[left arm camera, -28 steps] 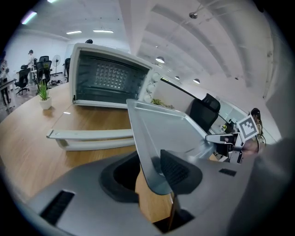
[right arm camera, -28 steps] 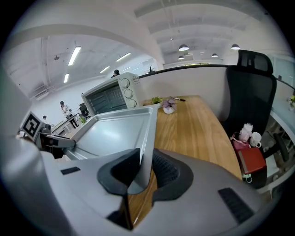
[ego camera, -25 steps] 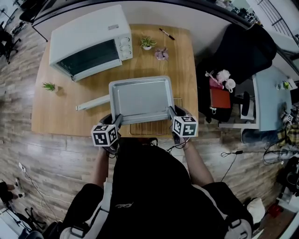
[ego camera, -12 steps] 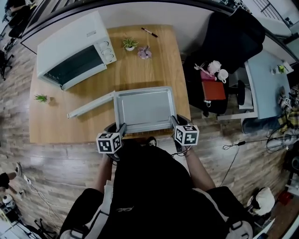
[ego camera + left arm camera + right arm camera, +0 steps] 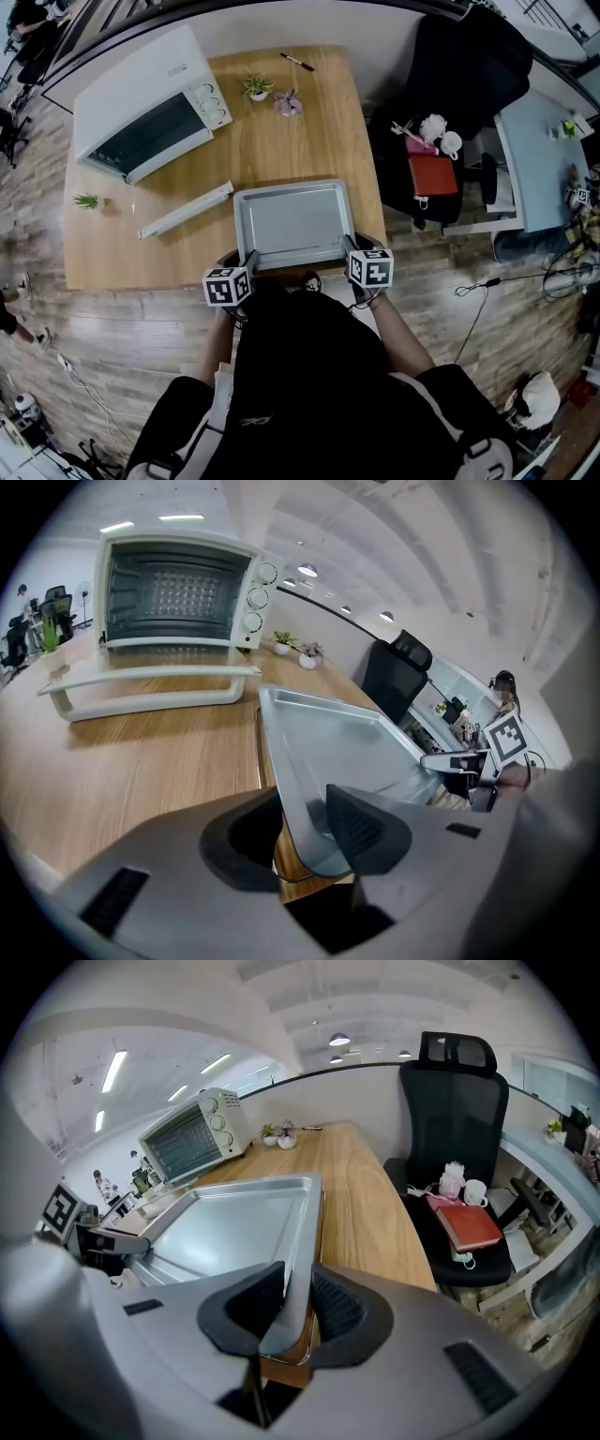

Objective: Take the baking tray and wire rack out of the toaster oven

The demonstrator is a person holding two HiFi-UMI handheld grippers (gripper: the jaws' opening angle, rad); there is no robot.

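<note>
The step in hand appears to be setting the baking tray point(image 5: 292, 223) down at the near edge of the table point(image 5: 309, 131), clear of the toaster oven point(image 5: 141, 108), which stands far ahead and to the left of both grippers with its door shut. The left gripper point(image 5: 305, 822) is clenched on the tray's near left corner, with the rim running between its pads and the tray stretching ahead and to its right. A white bar point(image 5: 186, 210) lies on the table ahead of this gripper, to the left of the tray. The right gripper point(image 5: 298, 1302) grasps the near right corner the same way, its pads pressed on either side of the rim, with the tray spreading ahead and to its left. The wire rack point(image 5: 312, 1354) shows only as a thin wire edge directly beneath the tray's near corners, just under both sets of jaws. Whether the tray already rests on it is hard to tell from these angles. The next move calls for bringing the tray level until its weight is fully borne, then opening both grippers together and drawing them back toward the person without dragging the rim.
</note>
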